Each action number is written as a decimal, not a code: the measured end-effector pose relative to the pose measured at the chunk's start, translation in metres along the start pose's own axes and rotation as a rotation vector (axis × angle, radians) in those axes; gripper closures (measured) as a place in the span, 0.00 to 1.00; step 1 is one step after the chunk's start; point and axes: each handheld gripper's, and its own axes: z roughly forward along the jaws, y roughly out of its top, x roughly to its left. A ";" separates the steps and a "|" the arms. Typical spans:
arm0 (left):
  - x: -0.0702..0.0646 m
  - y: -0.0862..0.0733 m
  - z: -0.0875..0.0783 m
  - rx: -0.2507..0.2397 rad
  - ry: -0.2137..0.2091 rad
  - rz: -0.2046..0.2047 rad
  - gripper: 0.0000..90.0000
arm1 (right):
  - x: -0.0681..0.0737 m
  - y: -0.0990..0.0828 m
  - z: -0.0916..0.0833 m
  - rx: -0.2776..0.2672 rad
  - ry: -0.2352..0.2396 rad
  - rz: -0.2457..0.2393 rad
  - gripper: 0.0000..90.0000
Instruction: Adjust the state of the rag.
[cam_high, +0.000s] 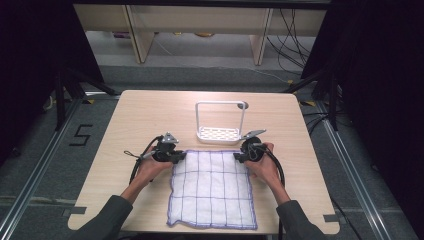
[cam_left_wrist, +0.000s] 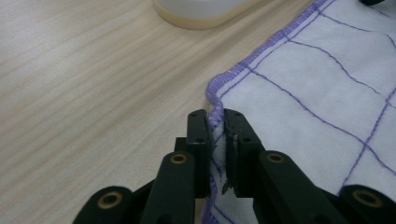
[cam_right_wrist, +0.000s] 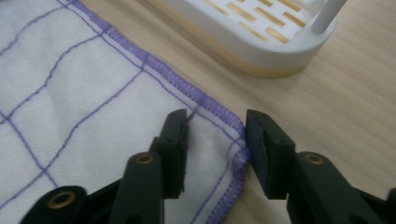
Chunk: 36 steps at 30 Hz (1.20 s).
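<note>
Left gripper (cam_left_wrist: 217, 140) is pinching the cloth (cam_high: 212, 187) corner; right gripper (cam_right_wrist: 215, 140) is straddling the opposite corner — jaws apart.

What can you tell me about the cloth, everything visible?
The cloth is white, looks like soft woven fabric, with a thin purple grid and a purple stitched hem. It lies flat and roughly square on the wooden table, just in front of the white rack, not touching it. The left claw is shut on its far left corner, pinching the hem. The right claw is open, straddling the far right corner. The near edge is slightly wavy.
</note>
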 end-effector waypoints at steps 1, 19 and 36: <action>0.000 0.000 0.000 0.000 0.000 0.000 0.93 | 0.000 0.000 0.000 0.000 0.000 0.000 0.71; 0.003 0.003 -0.012 -0.052 -0.018 -0.019 0.95 | 0.001 0.005 -0.021 -0.147 0.064 -0.012 0.96; -0.002 0.018 -0.033 -0.153 -0.014 -0.019 0.95 | 0.002 0.018 -0.052 -0.207 0.077 -0.053 0.96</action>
